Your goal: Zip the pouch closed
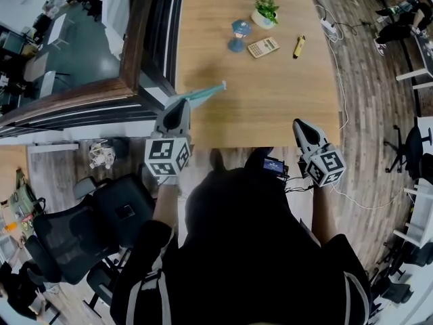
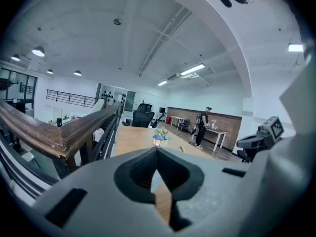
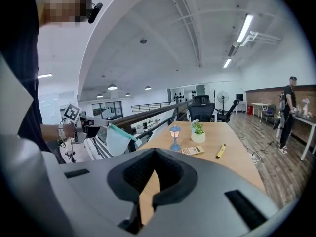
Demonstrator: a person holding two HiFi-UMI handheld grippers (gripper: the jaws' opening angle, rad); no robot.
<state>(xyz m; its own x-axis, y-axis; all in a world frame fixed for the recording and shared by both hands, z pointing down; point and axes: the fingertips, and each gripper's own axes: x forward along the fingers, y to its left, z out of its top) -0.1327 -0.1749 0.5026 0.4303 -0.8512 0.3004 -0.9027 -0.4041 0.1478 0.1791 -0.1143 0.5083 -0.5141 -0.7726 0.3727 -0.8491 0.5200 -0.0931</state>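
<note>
The pouch (image 1: 206, 95) hangs from the left gripper (image 1: 183, 104), whose jaws are clamped on one end of it, over the near left corner of the table (image 1: 270, 93). Its teal zipper edge runs from those jaws away and to the right. The right gripper (image 1: 300, 124) is closed and empty, well apart to the right. It likely must cross leftward. The slider's position cannot be told.

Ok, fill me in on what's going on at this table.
A person stands at the near edge of the light wooden table with a gripper in each hand. The left gripper is shut on a pale translucent pouch with a teal zip edge, holding it out over the table's left edge. The right gripper is shut, empty and well clear of the pouch.
</note>
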